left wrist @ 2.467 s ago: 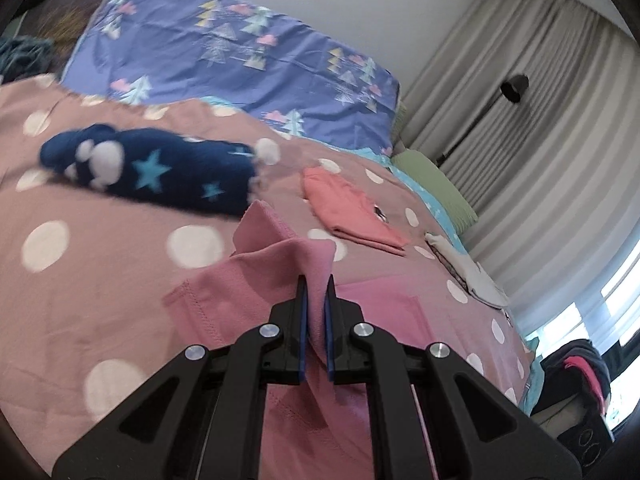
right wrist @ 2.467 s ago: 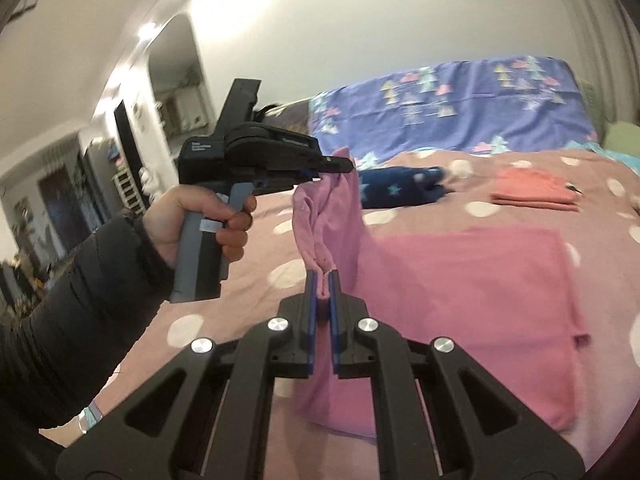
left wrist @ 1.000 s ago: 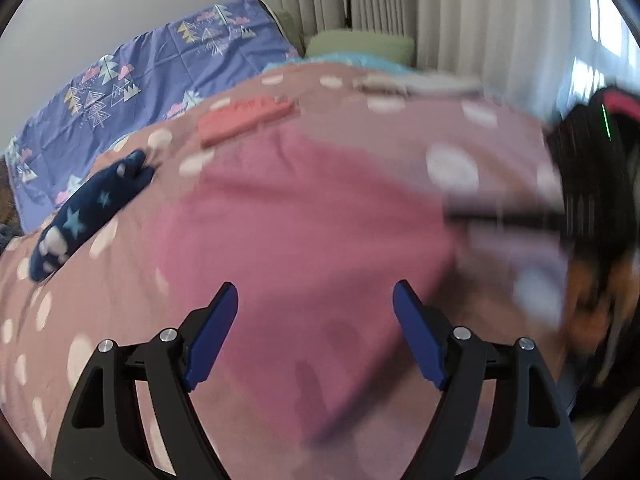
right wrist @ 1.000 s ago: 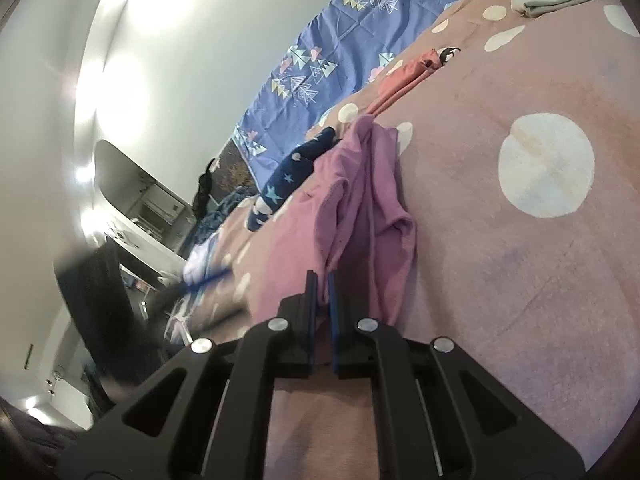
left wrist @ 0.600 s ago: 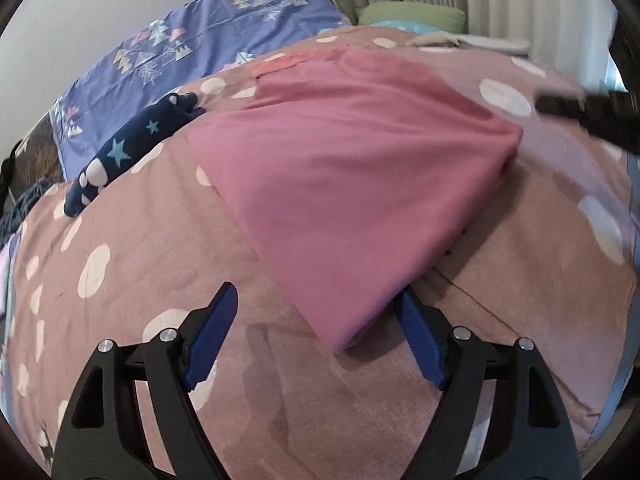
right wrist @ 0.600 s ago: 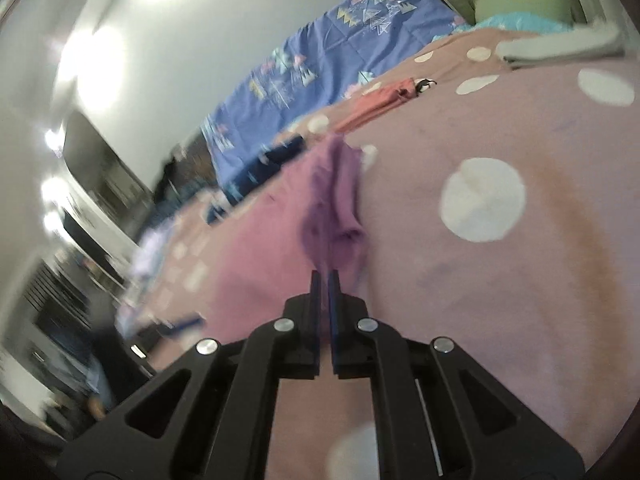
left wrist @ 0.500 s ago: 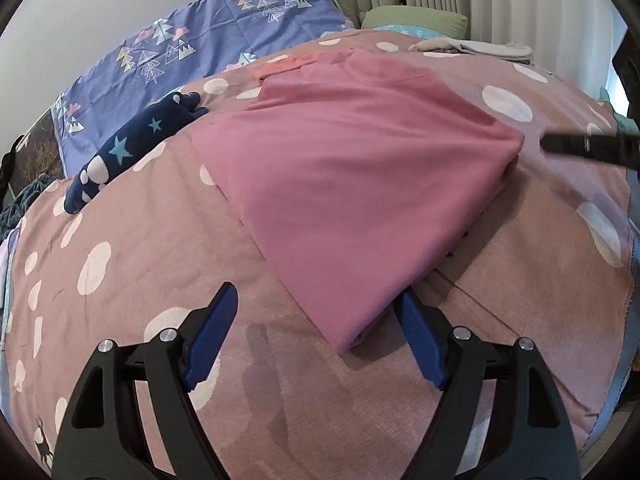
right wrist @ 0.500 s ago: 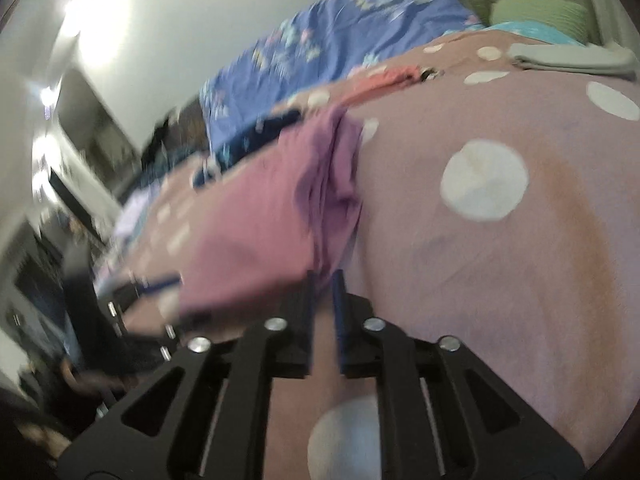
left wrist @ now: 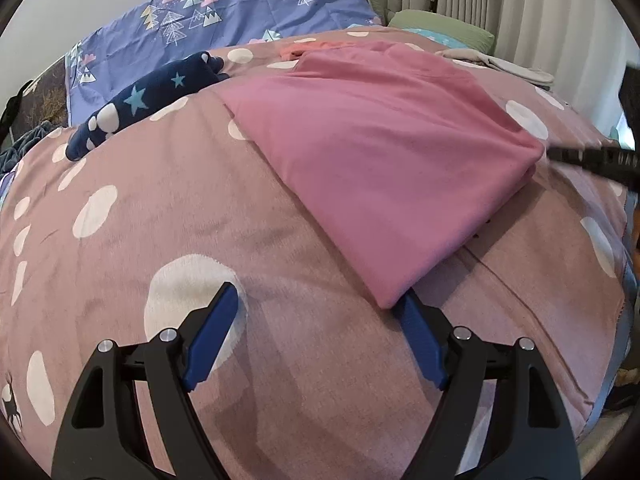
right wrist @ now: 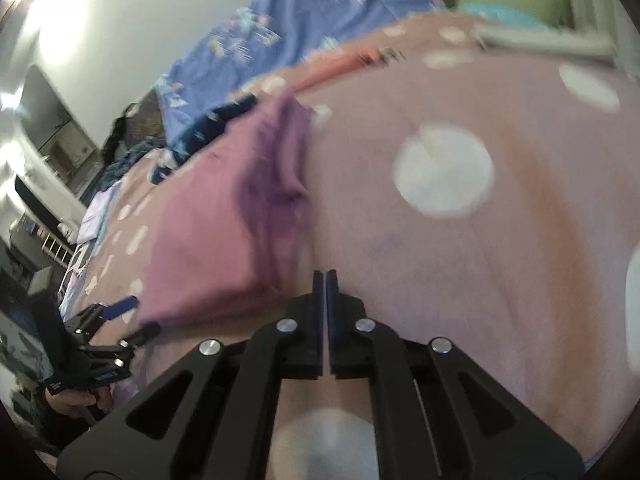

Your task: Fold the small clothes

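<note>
No word, brand or number can be read in either view. Pale markings are seen on the black bar (left wrist: 588,158) at the right edge of the left wrist view, and on the dark handle (right wrist: 86,380) at the lower left of the right wrist view, but both are too blurred to be made out.

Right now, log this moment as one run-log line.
folded pink cotton garment flat on dotted bedspread | left gripper open at corner | right gripper shut, empty

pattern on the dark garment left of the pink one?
Navy garment with light-blue stars and white spots; clearest in the left wrist view.
</note>
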`<state>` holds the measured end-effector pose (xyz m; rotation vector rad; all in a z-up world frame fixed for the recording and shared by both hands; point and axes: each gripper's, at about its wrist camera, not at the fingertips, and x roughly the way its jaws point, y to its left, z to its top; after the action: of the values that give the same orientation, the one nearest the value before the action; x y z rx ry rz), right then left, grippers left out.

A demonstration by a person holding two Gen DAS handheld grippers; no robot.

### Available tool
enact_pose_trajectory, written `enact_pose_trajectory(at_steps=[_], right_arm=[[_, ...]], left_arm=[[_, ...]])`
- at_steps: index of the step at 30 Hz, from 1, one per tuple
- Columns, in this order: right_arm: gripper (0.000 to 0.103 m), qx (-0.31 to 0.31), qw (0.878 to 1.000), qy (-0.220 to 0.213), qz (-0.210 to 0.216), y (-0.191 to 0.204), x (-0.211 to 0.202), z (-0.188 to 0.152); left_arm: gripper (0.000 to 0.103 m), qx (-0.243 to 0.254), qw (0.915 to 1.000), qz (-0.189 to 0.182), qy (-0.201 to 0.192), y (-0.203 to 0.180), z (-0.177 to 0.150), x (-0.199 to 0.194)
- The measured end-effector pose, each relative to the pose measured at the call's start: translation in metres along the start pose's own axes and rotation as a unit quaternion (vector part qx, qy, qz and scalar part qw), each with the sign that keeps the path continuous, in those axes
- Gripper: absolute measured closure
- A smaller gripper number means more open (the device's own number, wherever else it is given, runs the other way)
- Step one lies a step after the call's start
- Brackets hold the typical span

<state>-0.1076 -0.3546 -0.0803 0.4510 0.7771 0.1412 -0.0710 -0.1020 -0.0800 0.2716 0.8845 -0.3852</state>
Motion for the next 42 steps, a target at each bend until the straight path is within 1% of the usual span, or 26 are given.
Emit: enact_pose_trajectory(at_steps=[2,3,4,6,7,8,9,11,12,13,14,15,16,17,19,20,23,25,29,31,33,35,36,39,40,42], right_arm=[[0.098,-0.023,0.999,-0.017,0.03,0.019,-0.001,0.011],[0.094,-0.041,0.998,-0.023,0.044,0.032,0.002,0.015],[0.08,-0.056,0.997,-0.026,0.045,0.04,0.004,0.018],[0.067,-0.089,0.996,-0.025,0.011,0.055,0.02,0.021],[0.091,-0.095,0.995,-0.017,-0.018,0.056,0.029,0.02],[0.099,-0.093,0.994,-0.003,-0.052,0.053,0.04,0.019],[0.098,-0.067,0.995,0.023,-0.066,0.038,0.054,0.016],[0.098,-0.004,0.999,0.039,-0.027,0.015,0.058,0.012],[0.098,0.011,0.999,0.039,-0.011,0.009,0.055,0.012],[0.098,0.007,0.999,0.036,-0.009,0.008,0.049,0.013],[0.097,-0.009,0.999,0.034,-0.014,0.01,0.045,0.013],[0.096,-0.025,0.999,0.038,-0.016,0.012,0.043,0.014],[0.094,-0.033,0.999,0.035,-0.012,0.013,0.036,0.017],[0.092,-0.033,0.999,0.029,-0.003,0.015,0.032,0.02],[0.085,-0.027,0.999,0.011,0.018,0.017,0.025,0.035],[0.084,-0.028,0.999,0.001,0.021,0.02,0.024,0.046],[0.083,-0.053,0.998,-0.014,0.026,0.035,0.033,0.074],[0.075,-0.068,0.997,-0.013,0.034,0.042,0.048,0.094],[0.07,-0.067,0.997,0.008,0.026,0.041,0.086,0.128],[0.058,-0.065,0.998,0.016,0.016,0.037,0.105,0.142],[0.057,-0.06,0.998,0.028,0.015,0.034,0.123,0.152],[0.063,-0.053,0.998,0.038,0.024,0.032,0.144,0.162],[0.091,-0.052,0.997,0.041,0.03,0.032,0.151,0.164],[0.098,-0.052,0.998,0.026,0.039,0.035,0.153,0.168],[0.099,-0.047,0.998,0.009,0.035,0.028,0.15,0.167],[0.097,-0.019,1.0,0.019,0.01,0.006,0.166,0.166]], left_arm=[[0.023,0.001,1.0,0.003,0.0,-0.002,0.0,0.001],[0.023,0.0,1.0,0.004,0.0,-0.002,0.0,0.001],[0.023,-0.001,1.0,0.003,0.0,-0.002,0.0,0.001],[0.023,-0.005,1.0,0.001,0.0,0.0,-0.001,0.001],[0.023,-0.009,1.0,-0.001,0.001,0.001,-0.002,0.001],[0.023,-0.011,0.9999,-0.002,0.001,0.003,-0.003,0.001],[0.023,-0.014,0.9999,-0.004,0.001,0.004,-0.004,0.0],[0.025,-0.014,0.9998,-0.014,0.001,0.007,-0.008,-0.003],[0.037,-0.01,0.9996,-0.025,0.0,0.007,-0.009,-0.005],[0.058,-0.006,0.9987,-0.051,0.0,0.008,-0.01,-0.009],[0.068,-0.005,0.9961,-0.088,-0.001,0.008,-0.009,-0.014],[0.084,-0.005,0.9923,-0.123,-0.003,0.009,-0.007,-0.019],[0.09,-0.002,0.9892,-0.146,-0.009,0.009,-0.004,-0.025],[0.09,0.007,0.9876,-0.155,-0.022,0.007,0.001,-0.032],[0.09,0.021,0.9888,-0.141,-0.045,0.004,0.014,-0.038],[0.089,0.023,0.9895,-0.133,-0.053,0.003,0.021,-0.037],[0.089,0.014,0.9944,-0.084,-0.062,0.004,0.045,-0.014],[0.089,0.007,0.9967,-0.058,-0.055,0.008,0.055,0.005],[0.087,-0.02,0.9971,-0.068,-0.027,0.016,0.057,0.031],[0.082,-0.014,0.9968,-0.076,-0.024,0.015,0.051,0.035],[0.08,-0.006,0.9967,-0.078,-0.024,0.014,0.049,0.033],[0.079,0.003,0.9971,-0.074,-0.021,0.011,0.047,0.033],[0.079,0.005,0.9972,-0.072,-0.02,0.009,0.047,0.033],[0.079,0.006,0.9973,-0.071,-0.019,0.008,0.045,0.032],[0.079,0.004,0.997,-0.074,-0.02,0.009,0.045,0.032],[0.079,0.001,0.9968,-0.078,-0.02,0.008,0.045,0.032]])
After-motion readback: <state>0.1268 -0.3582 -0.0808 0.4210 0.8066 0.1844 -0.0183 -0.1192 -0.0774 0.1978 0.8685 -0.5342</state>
